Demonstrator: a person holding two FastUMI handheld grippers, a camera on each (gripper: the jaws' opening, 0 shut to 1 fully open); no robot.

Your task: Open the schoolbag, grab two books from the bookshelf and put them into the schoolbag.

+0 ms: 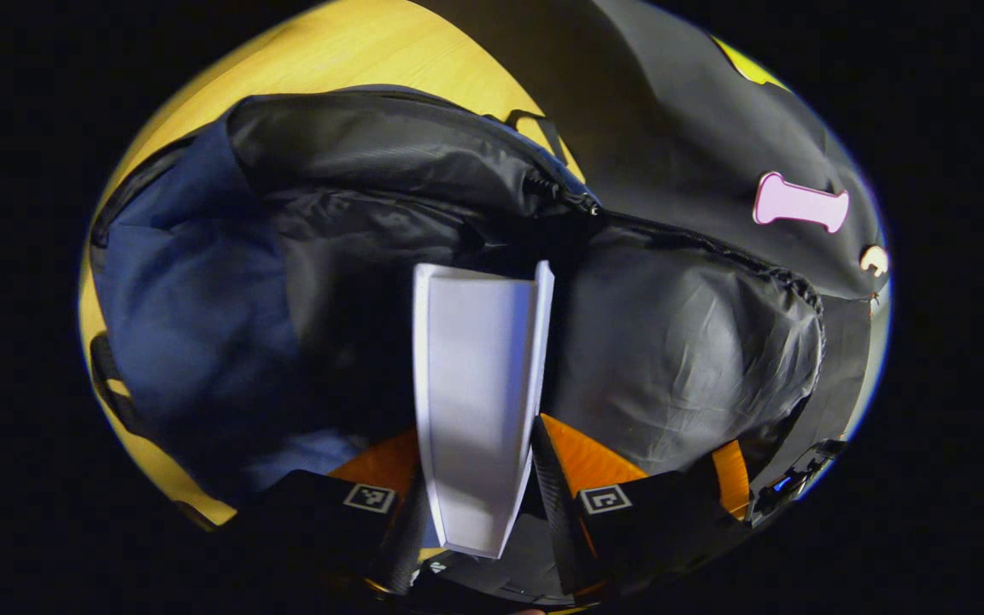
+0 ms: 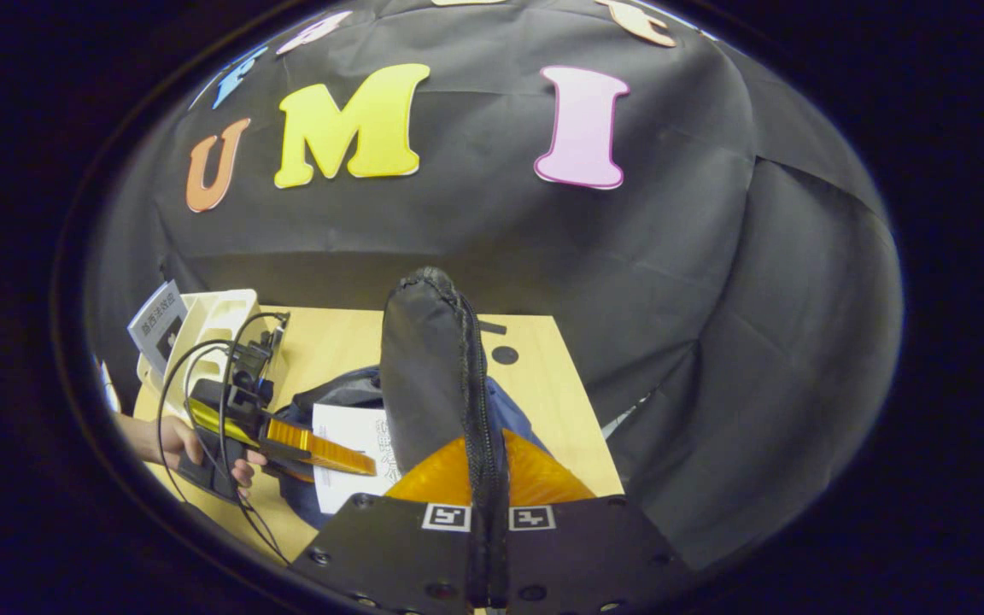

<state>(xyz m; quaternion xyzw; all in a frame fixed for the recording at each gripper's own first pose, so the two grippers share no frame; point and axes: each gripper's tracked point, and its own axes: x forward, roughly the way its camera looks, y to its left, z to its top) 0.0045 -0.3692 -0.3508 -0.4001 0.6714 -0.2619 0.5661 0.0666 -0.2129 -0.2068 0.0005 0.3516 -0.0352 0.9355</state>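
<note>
Wooden table (image 2: 543,401): carries all below.
Schoolbag (image 1: 202,282): blue, lying open at table centre; your right gripper (image 2: 489,478) pinches its black flap (image 2: 424,376) upright, blocking the mouth's right side.
Bookshelf (image 2: 219,320): white, far left, one book (image 2: 159,323) standing in it.
White book (image 1: 479,401): clamped on edge in your left gripper (image 1: 479,487), over the bag's mouth.

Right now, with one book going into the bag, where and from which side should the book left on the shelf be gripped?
Grip the remaining book by its raised upper edge, coming from above. It stands leaning in the white bookshelf, so only the top clears the rack. The left gripper holds a white book over the open schoolbag; the right gripper pinches the bag's flap.
</note>
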